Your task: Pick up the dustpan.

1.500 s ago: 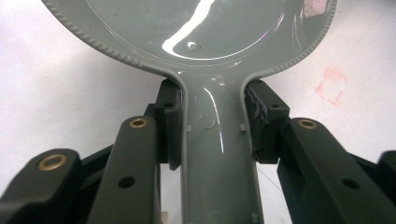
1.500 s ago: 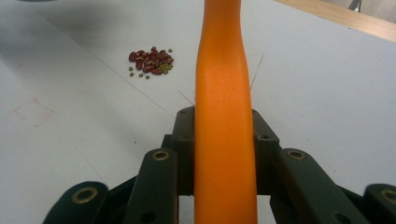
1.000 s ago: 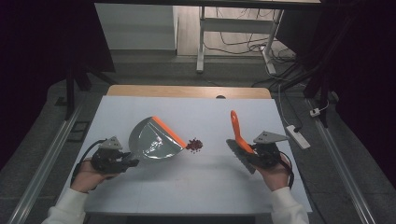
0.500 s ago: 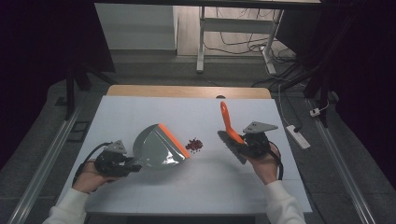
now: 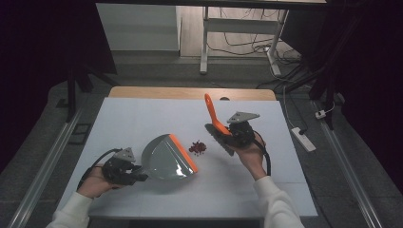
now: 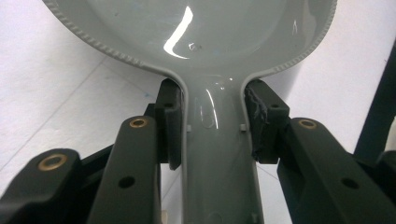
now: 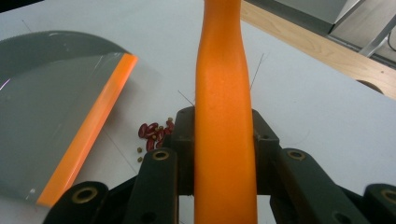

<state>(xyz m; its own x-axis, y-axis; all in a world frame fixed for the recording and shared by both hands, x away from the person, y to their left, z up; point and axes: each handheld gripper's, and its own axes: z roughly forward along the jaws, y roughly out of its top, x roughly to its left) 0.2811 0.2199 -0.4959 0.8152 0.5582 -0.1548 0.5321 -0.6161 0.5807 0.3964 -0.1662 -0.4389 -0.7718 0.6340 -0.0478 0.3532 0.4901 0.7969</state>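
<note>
A grey dustpan with an orange lip lies on the white table, left of the middle. My left gripper is shut on its handle, with the pads pressed against both sides below the pan. A small pile of red beans lies just right of the lip, and the right gripper view shows those beans beside the dustpan. My right gripper is shut on a brush with an orange handle, held right of the beans; that handle rises between the jaws.
The white table top ends in a wooden strip at the far edge. On the floor to the right lies a white power strip. Desk legs and cables stand beyond the table.
My right gripper has carried the brush left and toward the far side, closer to the beans. The dustpan has shifted slightly toward the near edge. The beans have not moved.
</note>
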